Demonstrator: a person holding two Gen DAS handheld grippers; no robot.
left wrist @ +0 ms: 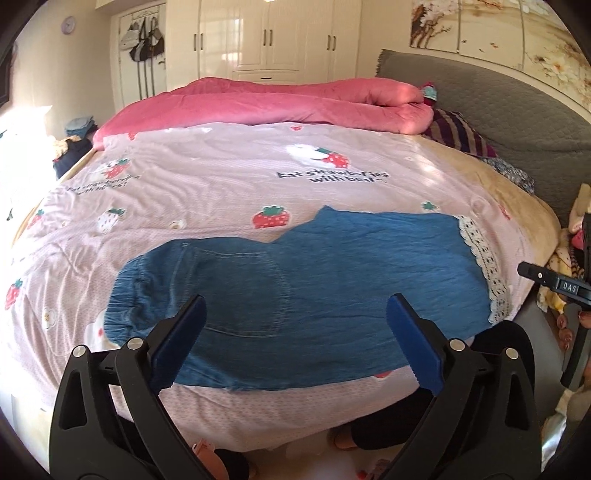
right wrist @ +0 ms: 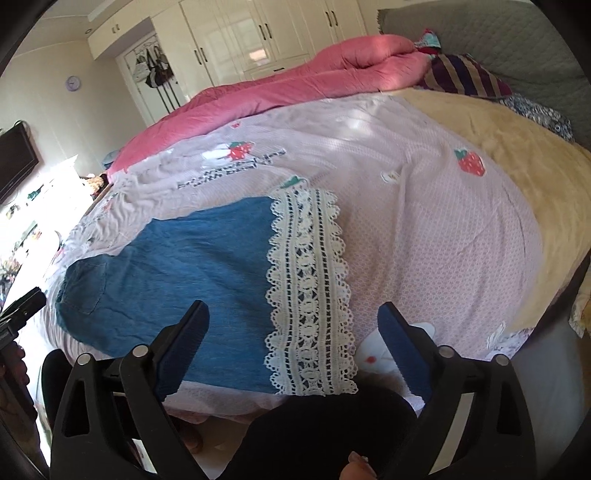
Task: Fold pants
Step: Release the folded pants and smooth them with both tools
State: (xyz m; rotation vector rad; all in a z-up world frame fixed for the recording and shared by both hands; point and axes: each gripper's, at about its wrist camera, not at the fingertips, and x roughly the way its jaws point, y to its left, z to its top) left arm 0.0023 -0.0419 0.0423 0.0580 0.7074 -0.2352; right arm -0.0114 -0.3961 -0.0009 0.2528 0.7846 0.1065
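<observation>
Left wrist view: blue denim pants [left wrist: 303, 295], folded flat with a white lace hem [left wrist: 480, 266] at one end, lay near the front edge of a strawberry-print quilt [left wrist: 221, 177] (a pink comforter [left wrist: 277, 103] bunched behind). The left gripper [left wrist: 295, 332] and right gripper [right wrist: 293, 332] hovered above, jaws spread wide, holding nothing.

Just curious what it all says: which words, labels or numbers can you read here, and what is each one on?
"DAS": white letters on the right gripper.
"Eat strawberries with bears": my best reading of the partly blurred print on the bedcover.
Same print, far left: too washed out.
Wall clock: too small.
</observation>
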